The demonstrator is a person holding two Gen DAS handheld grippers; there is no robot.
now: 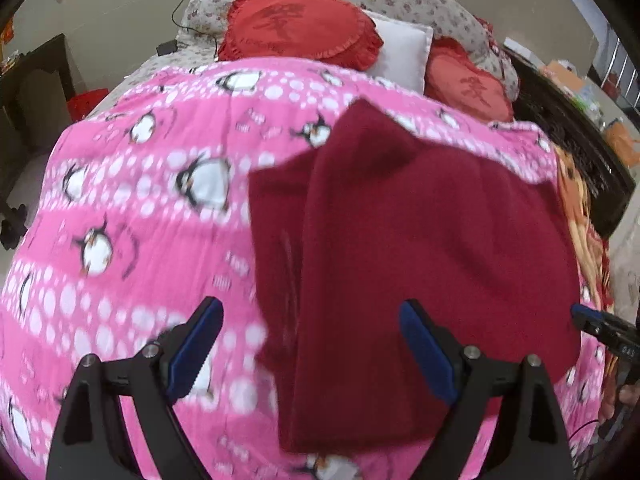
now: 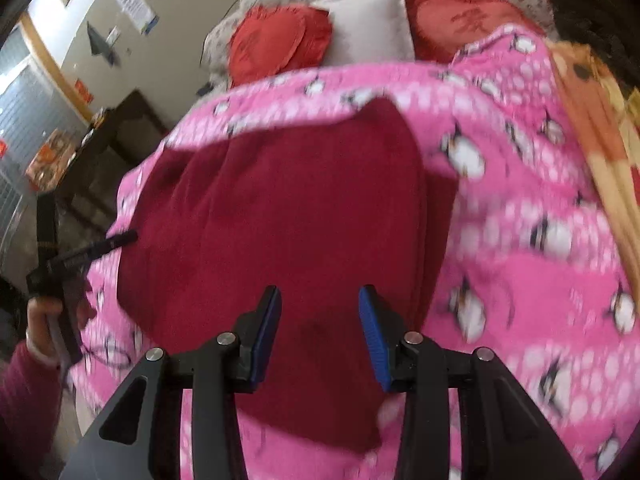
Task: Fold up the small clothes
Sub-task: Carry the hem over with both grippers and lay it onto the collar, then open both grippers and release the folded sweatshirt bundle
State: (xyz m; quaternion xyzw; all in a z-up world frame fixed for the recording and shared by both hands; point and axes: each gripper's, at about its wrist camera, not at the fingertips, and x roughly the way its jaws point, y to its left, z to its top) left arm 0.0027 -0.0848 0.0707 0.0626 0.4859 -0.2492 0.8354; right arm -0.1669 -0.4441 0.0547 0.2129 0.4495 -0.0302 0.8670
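We see the dark red garment [image 1: 420, 248] lying on the bed, spread over the pink penguin blanket [image 1: 132, 208] and on the near side of the red heart cushion [image 1: 300, 28], well apart from it. It already looks partly folded: a long straight edge runs down its left portion, where one layer appears to lie over another, and the outline is a rough rectangle with one corner pointing toward the cushion. We judge that at least one fold is done and that one or more folds are left to make a compact bundle. Our left tool [image 1: 310, 344] hangs above the garment's near left part with its jaws standing wide and nothing between them. Our right tool [image 2: 320, 336] hovers above the garment's near edge with a narrower gap, and no cloth is pinched there that we can make out. Both views are smeared, so the finer creases cannot be read. Neither tool has the cloth, so the next fold has not begun.
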